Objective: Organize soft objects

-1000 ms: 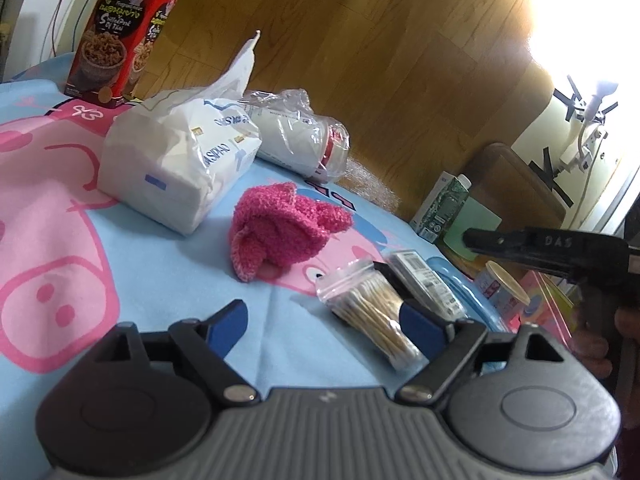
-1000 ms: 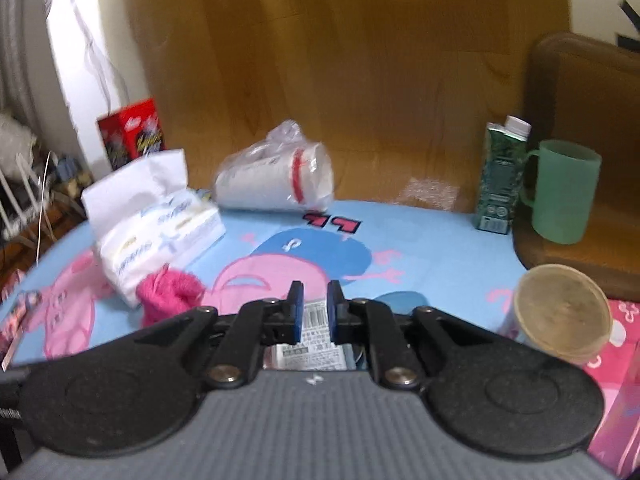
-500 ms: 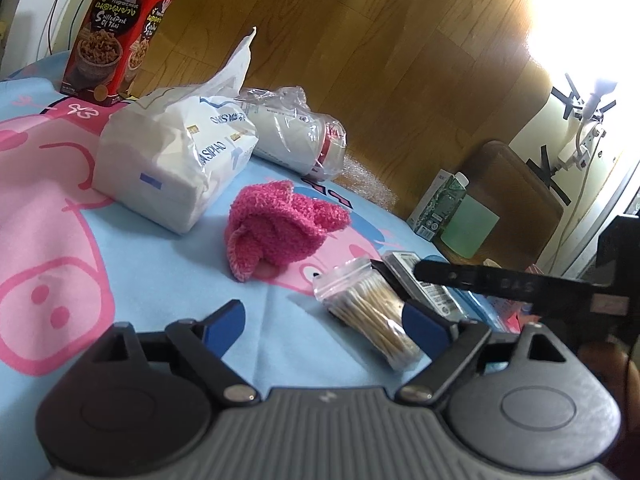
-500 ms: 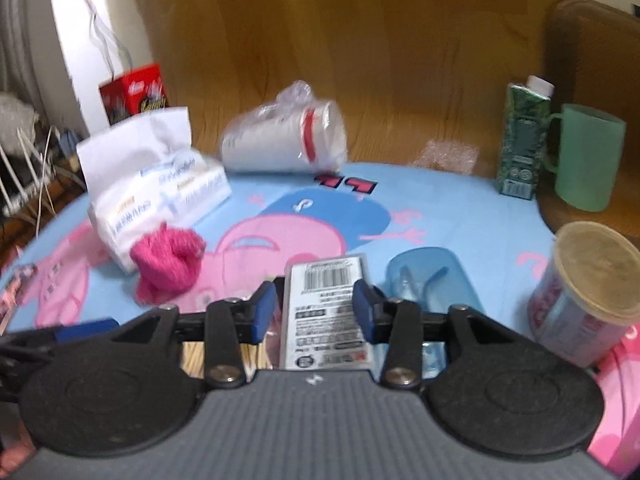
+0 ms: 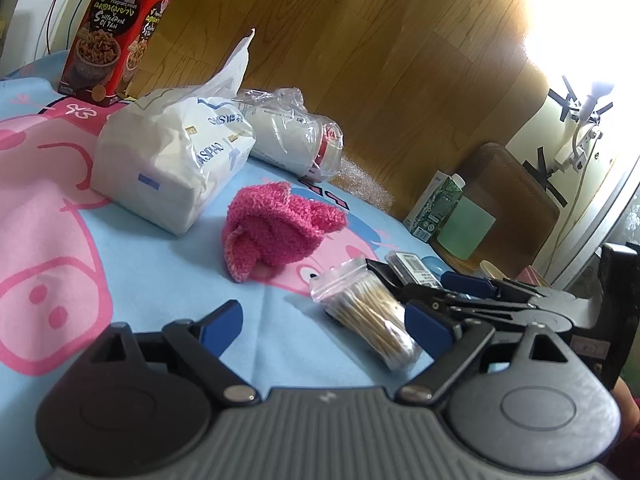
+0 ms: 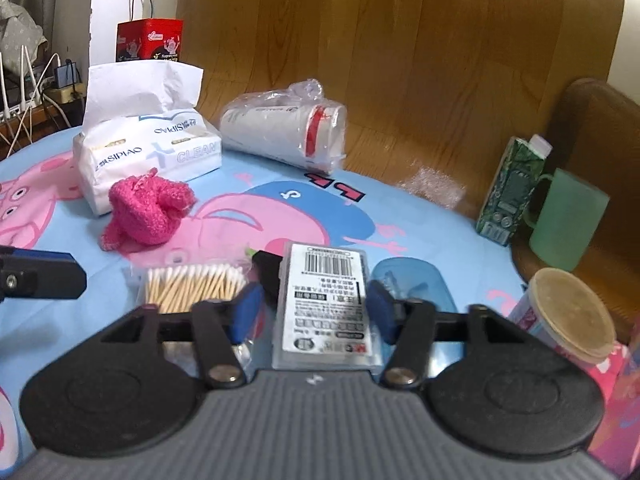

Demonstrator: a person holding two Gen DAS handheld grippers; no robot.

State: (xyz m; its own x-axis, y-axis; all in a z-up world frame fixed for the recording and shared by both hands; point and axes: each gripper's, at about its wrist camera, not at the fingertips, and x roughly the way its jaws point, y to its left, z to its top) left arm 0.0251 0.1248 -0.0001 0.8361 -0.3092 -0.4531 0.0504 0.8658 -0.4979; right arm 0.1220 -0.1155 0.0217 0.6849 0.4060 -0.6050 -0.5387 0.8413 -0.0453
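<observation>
My right gripper (image 6: 312, 312) has dropped lower and its jaws, clamped before, are opening around the flat labelled box (image 6: 326, 308), pads clear of it. My left gripper (image 5: 324, 326) hangs released over the cloth (image 5: 160, 288), jaws opening, nothing between them. Beyond the cotton swab bag (image 6: 194, 284) the pink knit piece (image 6: 146, 212) lies just before the tissue pack (image 6: 152, 152).

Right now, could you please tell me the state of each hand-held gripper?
Left hand-held gripper: opening, nothing between its jaws.
Right hand-held gripper: opening, pads clear of the clear barcode-labelled plastic box.

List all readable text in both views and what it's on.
"SIPIAO", "CLEAN": tissue pack.
"Fragrant meat", "Spilled Pork Of Thai": red box.
Barcode and fine print, too small to read: clear case.
Print too blurred: green carton.
</observation>
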